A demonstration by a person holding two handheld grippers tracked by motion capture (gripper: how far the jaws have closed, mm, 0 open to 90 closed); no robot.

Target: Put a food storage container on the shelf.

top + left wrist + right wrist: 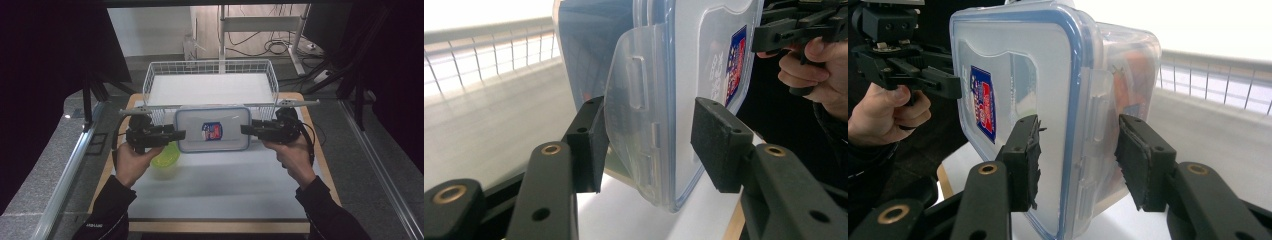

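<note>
Left gripper (176, 135) and right gripper (246, 130) each clamp one end of the lidded box (212, 129). It hangs above the counter (220, 185), before the wire basket (210, 82).

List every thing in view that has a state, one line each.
Plastic container: lid on, held off the table between both tools.
Left tool: shut on the container's left end.
Right tool: shut on its right end.
Wire basket: upright, nothing in it.
Yellow-green bowl: on the table, partly hidden.
</note>
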